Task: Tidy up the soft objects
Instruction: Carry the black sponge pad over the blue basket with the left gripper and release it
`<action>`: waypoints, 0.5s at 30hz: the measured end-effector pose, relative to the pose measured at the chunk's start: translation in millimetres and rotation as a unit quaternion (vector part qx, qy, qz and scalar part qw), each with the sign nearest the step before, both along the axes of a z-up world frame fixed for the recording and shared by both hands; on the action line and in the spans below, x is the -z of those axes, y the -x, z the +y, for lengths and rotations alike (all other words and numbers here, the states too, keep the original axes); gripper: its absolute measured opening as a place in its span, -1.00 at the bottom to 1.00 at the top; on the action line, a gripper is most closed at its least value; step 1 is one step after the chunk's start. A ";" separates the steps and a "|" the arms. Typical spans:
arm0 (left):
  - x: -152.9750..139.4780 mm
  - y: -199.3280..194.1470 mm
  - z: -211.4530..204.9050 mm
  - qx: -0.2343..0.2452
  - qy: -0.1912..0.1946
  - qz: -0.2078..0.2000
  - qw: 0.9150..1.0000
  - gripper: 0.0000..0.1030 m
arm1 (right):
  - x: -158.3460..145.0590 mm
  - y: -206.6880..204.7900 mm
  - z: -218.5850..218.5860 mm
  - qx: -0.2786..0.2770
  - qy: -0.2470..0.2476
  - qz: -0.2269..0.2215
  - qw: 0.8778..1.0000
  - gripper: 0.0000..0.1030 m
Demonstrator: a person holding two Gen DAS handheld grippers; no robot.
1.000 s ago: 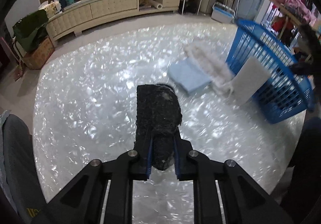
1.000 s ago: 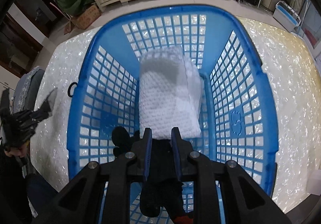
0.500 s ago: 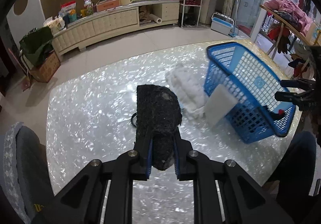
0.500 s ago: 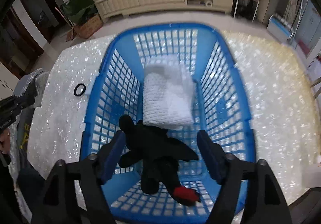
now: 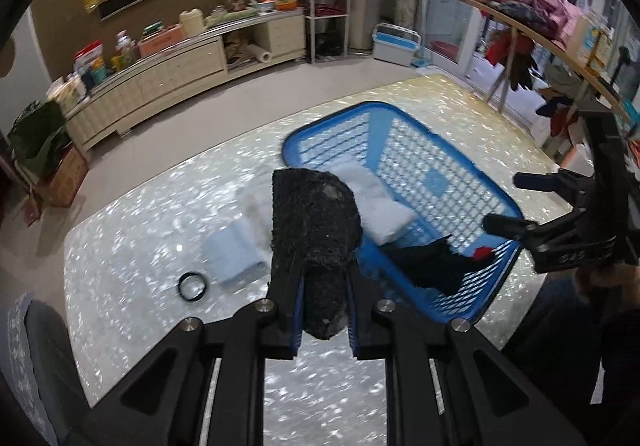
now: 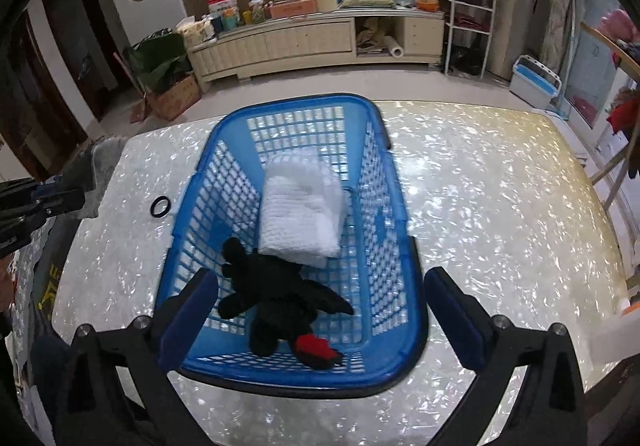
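Clearly soft, light: dark fuzzy pad (image 5: pixel 316 230) clamped low-centre in left gripper (image 5: pixel 322 306); right gripper (image 6: pixel 316 310) opening, empty.

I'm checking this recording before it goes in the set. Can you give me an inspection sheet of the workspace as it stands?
Surface: shiny pearl-white table, bare on its right side.
Job's things: blue basket holds a white towel and a black plush toy; a light blue cloth lies on the table beside the basket.
Clutter: black ring on the table left of the basket.
Grippers: left hand-held gripper shut on a black fuzzy cloth; right hand-held gripper opening above the basket, nothing between its jaws.
Cables: nothing seen.
Surroundings: long cabinet crowded with containers, white wire shelf.
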State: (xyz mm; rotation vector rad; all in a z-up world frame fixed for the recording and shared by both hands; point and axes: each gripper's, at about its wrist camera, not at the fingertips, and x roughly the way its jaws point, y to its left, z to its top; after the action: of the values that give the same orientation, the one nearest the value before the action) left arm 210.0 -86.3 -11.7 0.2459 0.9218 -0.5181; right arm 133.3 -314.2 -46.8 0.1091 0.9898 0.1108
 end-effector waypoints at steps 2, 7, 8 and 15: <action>0.1 0.4 -18.4 0.011 -0.005 0.001 1.000 -0.70 | 4.8 -0.5 -7.6 0.007 -0.003 0.003 1.000 1.00; 4.2 -0.1 -53.0 0.032 -0.020 0.006 0.999 -0.70 | 14.0 0.8 -15.6 0.012 -0.008 0.004 1.000 1.00; 6.3 -1.9 -60.0 0.036 -0.022 0.010 0.999 -0.70 | 15.4 1.4 -17.3 0.012 -0.008 0.004 1.000 1.00; 15.3 -12.6 -100.0 0.056 -0.045 0.017 0.997 -0.70 | 24.5 -1.7 -35.4 0.025 -0.018 0.001 1.000 1.00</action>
State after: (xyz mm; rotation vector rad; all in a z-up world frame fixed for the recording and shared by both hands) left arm 222.6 -186.4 -27.1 0.3718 0.9701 -0.5857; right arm 135.0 -349.6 -71.3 0.1666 0.9876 0.0831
